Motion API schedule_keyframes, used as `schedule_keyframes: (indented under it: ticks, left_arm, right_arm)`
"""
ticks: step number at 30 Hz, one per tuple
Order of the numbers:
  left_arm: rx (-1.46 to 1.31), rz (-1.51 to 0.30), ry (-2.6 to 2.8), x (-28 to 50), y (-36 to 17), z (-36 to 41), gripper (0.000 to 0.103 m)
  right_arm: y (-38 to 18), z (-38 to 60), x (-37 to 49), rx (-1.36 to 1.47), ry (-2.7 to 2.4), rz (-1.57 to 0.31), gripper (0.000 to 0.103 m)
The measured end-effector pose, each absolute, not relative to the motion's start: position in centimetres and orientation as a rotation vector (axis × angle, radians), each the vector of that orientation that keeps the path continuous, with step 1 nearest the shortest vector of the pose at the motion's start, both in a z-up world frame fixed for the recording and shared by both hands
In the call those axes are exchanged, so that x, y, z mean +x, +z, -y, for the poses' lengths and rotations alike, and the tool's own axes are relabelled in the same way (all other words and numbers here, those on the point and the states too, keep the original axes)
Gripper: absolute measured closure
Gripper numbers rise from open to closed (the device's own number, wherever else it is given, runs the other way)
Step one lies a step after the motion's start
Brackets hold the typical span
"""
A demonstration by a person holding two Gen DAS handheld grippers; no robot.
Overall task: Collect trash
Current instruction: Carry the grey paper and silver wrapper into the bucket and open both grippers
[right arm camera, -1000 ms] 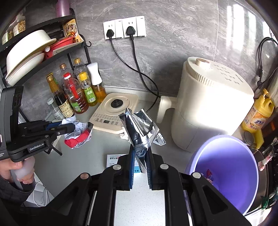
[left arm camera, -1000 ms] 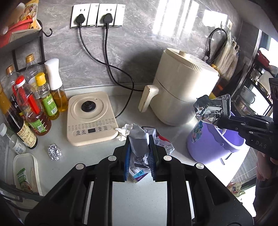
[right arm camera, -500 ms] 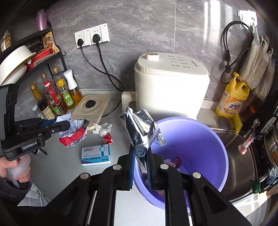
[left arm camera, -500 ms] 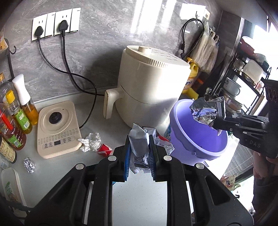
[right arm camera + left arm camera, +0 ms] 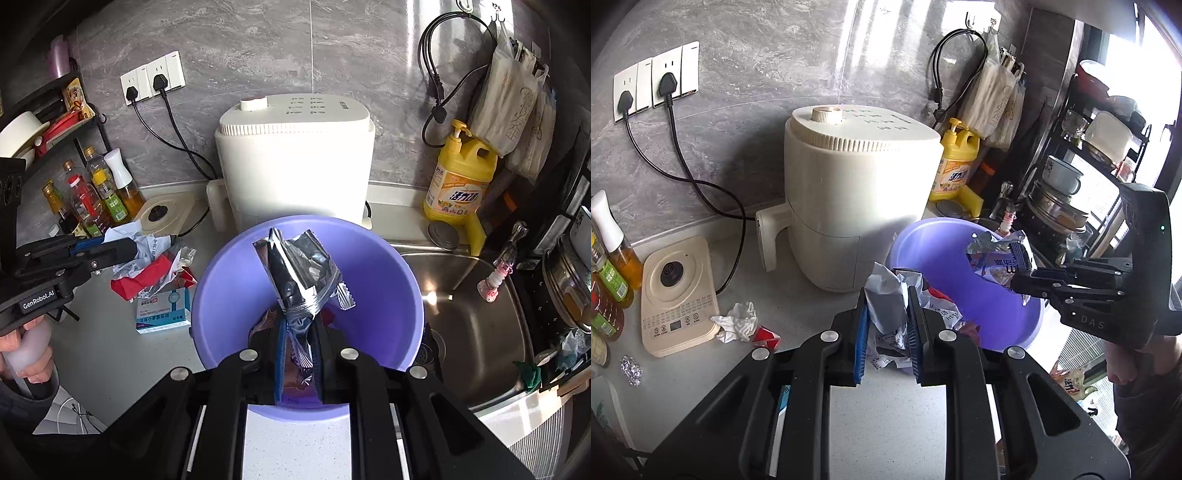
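Right wrist view: silver wrapper (image 5: 295,269) being pinched by right gripper (image 5: 298,354) over purple bucket (image 5: 402,295); crumpled paper wad (image 5: 886,306) being clamped by left gripper (image 5: 886,347).

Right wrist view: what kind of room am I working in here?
Most likely a home kitchen: a steel sink set into the counter, a bottle of dish soap by the wall, and cooking oil and sauce bottles under a dish rack.
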State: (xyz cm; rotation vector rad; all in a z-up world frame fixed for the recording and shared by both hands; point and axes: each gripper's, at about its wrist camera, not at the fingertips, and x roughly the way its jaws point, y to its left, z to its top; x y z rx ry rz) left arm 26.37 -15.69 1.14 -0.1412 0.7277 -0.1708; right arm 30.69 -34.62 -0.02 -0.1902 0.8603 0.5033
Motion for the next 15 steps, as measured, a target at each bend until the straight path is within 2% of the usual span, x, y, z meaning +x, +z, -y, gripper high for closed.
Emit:
schedule_keyframes:
  ticks: [4,5,7,15]
  left_arm:
    - [-0.115,-0.736,-0.172,26.6,1.4,16.9,0.084]
    - [-0.106,-0.739,-0.174,26.7,1.4,17.2,0.084]
    - [-0.091,-0.741,-0.181,26.9,1.6,17.8,0.084]
    - [-0.024,-0.750,-0.254,28.8,2.0,21.2,0.084]
  right_arm:
    - [-1.0,35.5,31.5,-0.182,0.509,-0.885,0.086]
    - [-1.1,35.7,31.7,-0.175,0.513,-0.883,0.079]
    - [-1.1,36.1,31.8,-0.157,0.529,-0.875,0.074]
    - [-1.1,38.4,31.5,-0.101,0.534,-0.857,0.070]
